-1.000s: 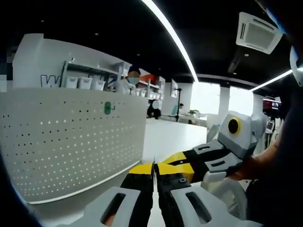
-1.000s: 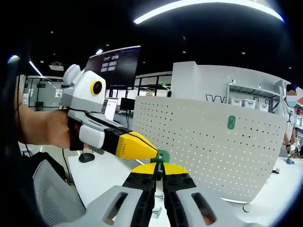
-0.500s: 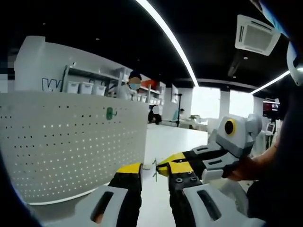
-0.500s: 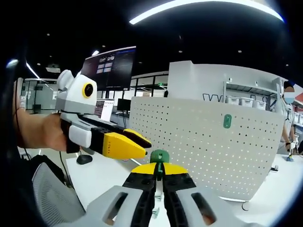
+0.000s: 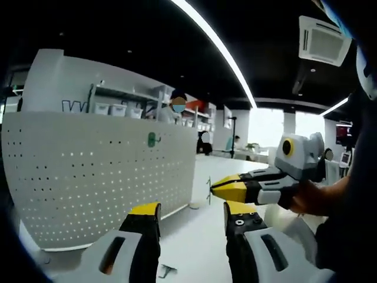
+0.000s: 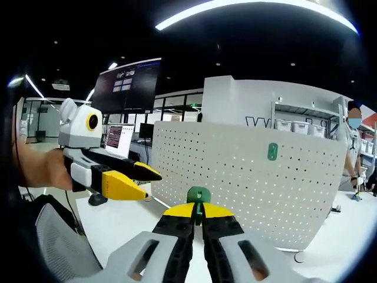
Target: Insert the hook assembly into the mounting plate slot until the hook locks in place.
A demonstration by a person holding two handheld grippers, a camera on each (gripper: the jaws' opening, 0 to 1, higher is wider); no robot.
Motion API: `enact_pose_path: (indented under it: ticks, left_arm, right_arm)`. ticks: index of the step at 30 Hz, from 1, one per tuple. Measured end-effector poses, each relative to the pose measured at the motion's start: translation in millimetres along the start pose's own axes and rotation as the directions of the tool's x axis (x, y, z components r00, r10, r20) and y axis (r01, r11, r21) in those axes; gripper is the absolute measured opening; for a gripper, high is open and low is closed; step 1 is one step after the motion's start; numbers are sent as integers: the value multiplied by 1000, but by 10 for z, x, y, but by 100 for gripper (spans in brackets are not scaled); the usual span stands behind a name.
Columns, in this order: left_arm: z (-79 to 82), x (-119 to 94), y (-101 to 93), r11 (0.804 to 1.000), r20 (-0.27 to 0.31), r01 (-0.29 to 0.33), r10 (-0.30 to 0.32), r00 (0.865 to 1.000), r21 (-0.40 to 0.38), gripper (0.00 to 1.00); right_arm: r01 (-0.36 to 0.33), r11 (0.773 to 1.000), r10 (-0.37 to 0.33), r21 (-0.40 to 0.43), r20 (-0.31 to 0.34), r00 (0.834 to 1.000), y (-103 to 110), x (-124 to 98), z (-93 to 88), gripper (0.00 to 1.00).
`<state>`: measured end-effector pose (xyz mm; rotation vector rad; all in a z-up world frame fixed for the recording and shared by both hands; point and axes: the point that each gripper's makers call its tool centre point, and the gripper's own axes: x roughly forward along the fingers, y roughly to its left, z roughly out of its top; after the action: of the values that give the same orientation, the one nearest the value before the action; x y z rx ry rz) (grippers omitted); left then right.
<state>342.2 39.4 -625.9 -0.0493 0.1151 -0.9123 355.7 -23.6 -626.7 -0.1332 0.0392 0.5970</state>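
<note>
**Q:** So what just changed? A second ago both your grippers were pinched on that hook together, right?

**Me:** Yep, handoff's done. My left gripper [image 5: 191, 215] was clamped shut a second ago, half a second ago it started spreading, and now its jaws stand wide apart with nothing between them. In the right gripper view you can see it [image 6: 138, 177] pulled off to the left, well clear of the hook.

**Q:** And the hook?

**Me:** The green hook assembly [image 6: 198, 196] is all on my right gripper [image 6: 197, 215] now. Jaws closed tight on it, green head poking up just past the yellow tips. From the left gripper view, the right gripper [image 5: 219, 187] sits off to the right with a thin bit of the hook sticking out at its tip.

**Q:** Where's the plate?

**Me:** The white perforated mounting plate [image 6: 247, 183] stands upright on the tabletop [image 5: 194, 242], beyond the hook and not touching it yet. There's already another green hook [image 6: 272, 152] seated high up on it.

**Q:** So what's next?

**Me:** My read: regrasp is over, insertion hasn't started. Right gripper has to carry the hook to the plate and push until it locks. There's also a small metal piece [image 5: 166, 272] lying on the tabletop near my left jaws, can't tell what it is.
</note>
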Motion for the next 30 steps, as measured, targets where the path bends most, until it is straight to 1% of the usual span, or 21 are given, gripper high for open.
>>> enact_pose_path:
  ticks: [4,7,14,18,25,30]
  left_arm:
    - [-48,-31,34,999,-11,-21,21,1000,45,47]
    - [-67,-57,56,999,-10,-26,27,1000,35,48]
    - [-125,-137,165,998,-9,-63,63,998,2,48]
    - [-170,-177,201,997,-13,-76,76,997,-9,47]
    - [-221,-235,274,995,-20,-101,100,995,-21,47]
    - [-223,-269,321,993,-20,-118,117,993,-24,47]
  right_arm:
    - [14,1000,-14,2,3,1000,-64,10,19,2]
    - [25,1000,-25,-1,5,1000,-126,21,35,2]
    - [94,995,-94,-11,21,995,-482,67,137,2]
    - [126,992,-125,-17,35,992,-647,96,203,2]
    - [193,981,-191,-17,78,979,-1018,190,408,2]
    - [221,975,-219,-9,96,971,-1191,268,475,2]
